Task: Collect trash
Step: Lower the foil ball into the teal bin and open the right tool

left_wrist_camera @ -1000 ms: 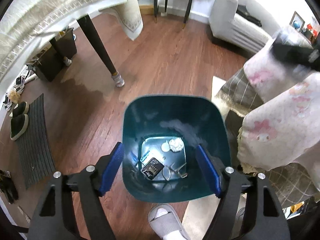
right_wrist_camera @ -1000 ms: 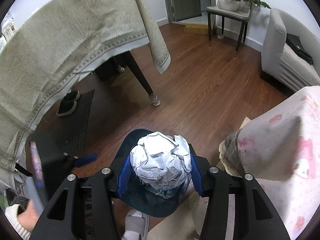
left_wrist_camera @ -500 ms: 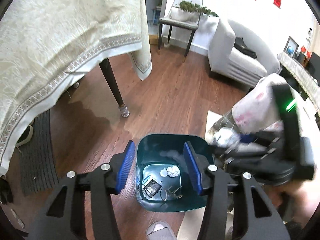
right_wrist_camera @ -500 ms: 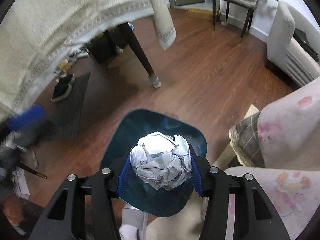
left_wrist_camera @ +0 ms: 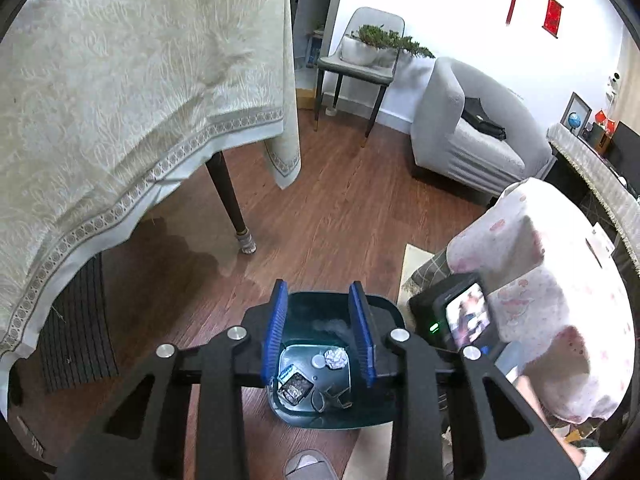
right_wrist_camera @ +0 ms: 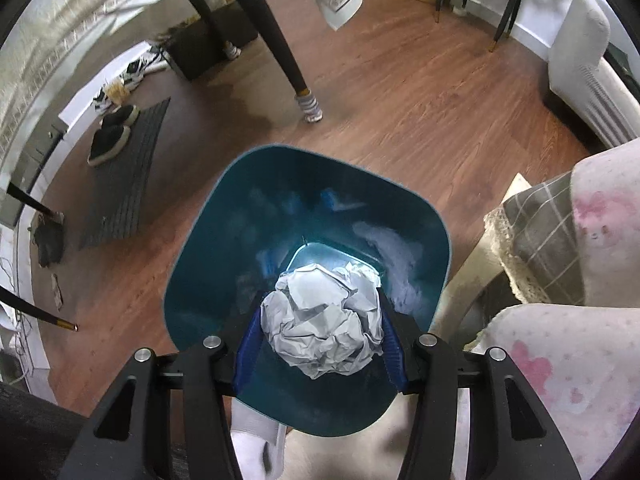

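A dark teal plastic waste bin [right_wrist_camera: 224, 240] stands on the wood-plank floor [right_wrist_camera: 420, 112]. Over its mouth, the right gripper [right_wrist_camera: 318, 344] clamps a crumpled ball of grey-white paper [right_wrist_camera: 322, 320]. The left gripper [left_wrist_camera: 318, 340] hangs above, jaws partly apart and empty (small litter [left_wrist_camera: 335, 359] lies inside).

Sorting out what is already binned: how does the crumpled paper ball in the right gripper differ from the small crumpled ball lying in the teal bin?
The crumpled white paper ball is clamped between the right gripper's blue pads above the teal plastic bin; the small crumpled ball lies loose on the bin floor. The held one hangs over the opening, unreleased; the small one rests beside a white disc. Both are pale, crumpled wads.
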